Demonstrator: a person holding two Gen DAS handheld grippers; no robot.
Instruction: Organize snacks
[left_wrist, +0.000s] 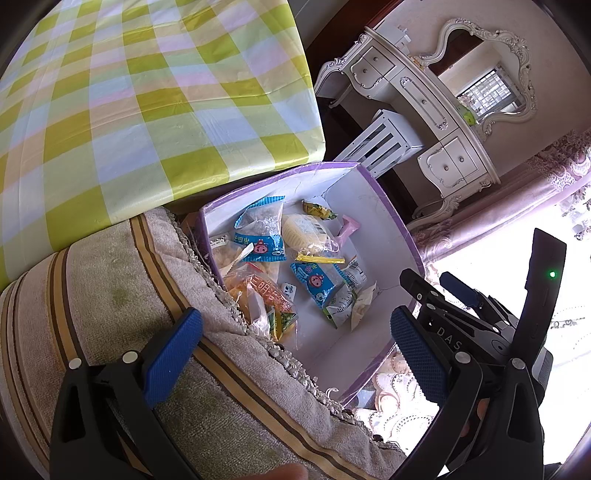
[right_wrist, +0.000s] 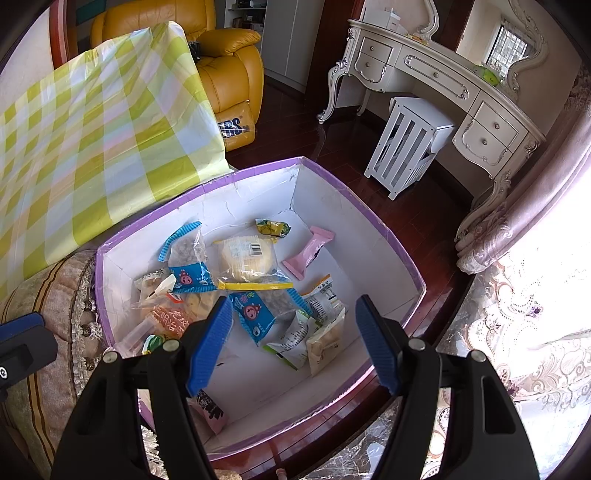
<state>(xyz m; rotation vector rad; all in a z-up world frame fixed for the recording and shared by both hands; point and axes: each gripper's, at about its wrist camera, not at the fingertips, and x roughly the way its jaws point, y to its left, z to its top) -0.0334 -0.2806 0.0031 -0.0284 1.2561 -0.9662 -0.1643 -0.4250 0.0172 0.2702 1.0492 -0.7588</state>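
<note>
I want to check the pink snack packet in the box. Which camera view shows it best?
The right wrist view: the pink packet lies whole and unobstructed on the box floor. The left wrist view shows it smaller, farther off.

Dark red wooden floor (right_wrist: 321, 147) gleaming here, polished enough to catch reflections. Against the far wall sits an ornate cream dressing table (right_wrist: 436, 77) with a curly-framed mirror (left_wrist: 487, 74), a barred window reflected in it. A white slatted stool (right_wrist: 406, 144) is tucked beneath. Far left, a yellow leather armchair (right_wrist: 229, 66). Bright daylight pours through the lace curtain (right_wrist: 535, 325) on the right.
</note>
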